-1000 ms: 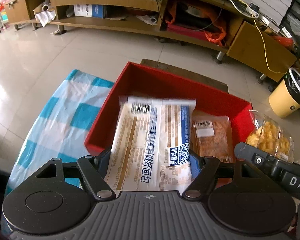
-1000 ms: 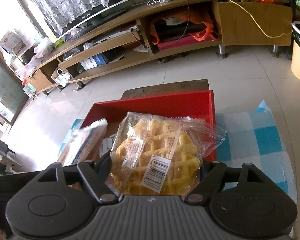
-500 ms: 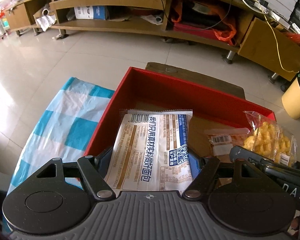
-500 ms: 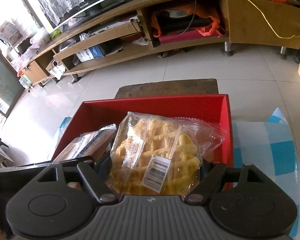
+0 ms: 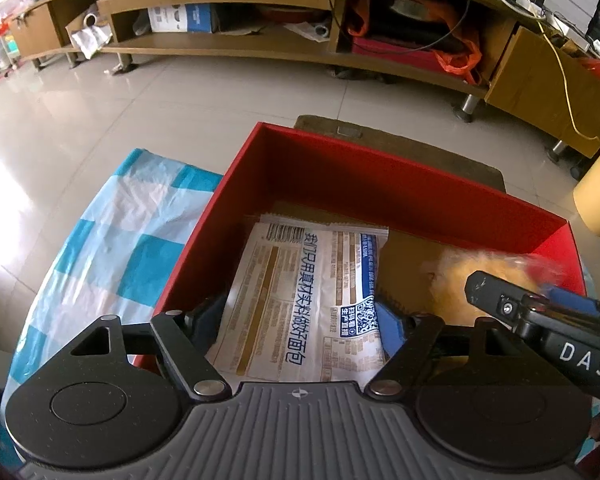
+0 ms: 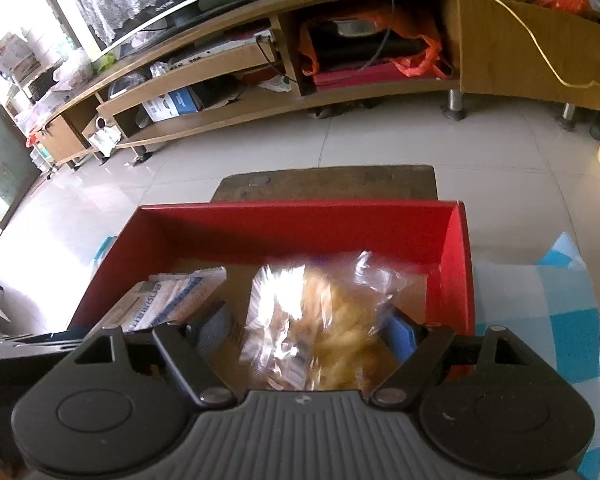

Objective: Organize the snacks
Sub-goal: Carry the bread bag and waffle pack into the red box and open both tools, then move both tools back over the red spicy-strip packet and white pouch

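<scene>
The left tool (image 5: 300, 320) has its fingers clamped on a white bread packet (image 5: 304, 296), which lies down inside the red box (image 5: 380, 184) on the left half. The right tool (image 6: 306, 332) grips a clear waffle bag (image 6: 320, 320), blurred, low in the box's right half; from the left view it shows as an orange smear (image 5: 480, 280) behind the right tool's arm (image 5: 540, 320). The box sits on a blue-checked cloth (image 5: 120, 248) over the worktop. Beyond lie pale floor tiles (image 5: 140, 100), then a long wooden TV stand (image 6: 340, 80).
</scene>
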{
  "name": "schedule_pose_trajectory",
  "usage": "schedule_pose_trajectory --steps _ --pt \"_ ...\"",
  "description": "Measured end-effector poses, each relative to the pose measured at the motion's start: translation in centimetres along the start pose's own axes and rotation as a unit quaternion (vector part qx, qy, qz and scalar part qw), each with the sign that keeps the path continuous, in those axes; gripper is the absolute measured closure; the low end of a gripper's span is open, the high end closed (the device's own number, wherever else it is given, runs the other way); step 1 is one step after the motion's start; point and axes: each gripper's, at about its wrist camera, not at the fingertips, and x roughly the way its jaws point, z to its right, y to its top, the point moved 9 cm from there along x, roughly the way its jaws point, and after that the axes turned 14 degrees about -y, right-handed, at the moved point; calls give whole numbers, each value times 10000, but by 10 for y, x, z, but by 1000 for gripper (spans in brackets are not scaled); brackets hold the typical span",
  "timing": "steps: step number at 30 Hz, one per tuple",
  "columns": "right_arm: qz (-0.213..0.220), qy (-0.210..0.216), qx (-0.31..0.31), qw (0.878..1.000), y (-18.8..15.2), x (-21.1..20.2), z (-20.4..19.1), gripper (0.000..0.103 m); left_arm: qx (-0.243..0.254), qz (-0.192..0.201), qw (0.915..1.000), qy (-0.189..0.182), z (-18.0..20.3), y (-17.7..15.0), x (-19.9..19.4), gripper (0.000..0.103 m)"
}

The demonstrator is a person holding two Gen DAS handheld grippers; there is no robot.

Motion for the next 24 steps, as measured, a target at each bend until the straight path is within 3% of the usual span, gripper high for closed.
schedule_pose_trajectory --steps 10,24 --pt "134 -49 -28 9999 3 -7 -1 24 -210 125 9997 -90 -5 5 -12 14" --pt "179 60 1 9998 0 -33 -8 24 -565 164 9977 -337 -11 -7 -41 13"
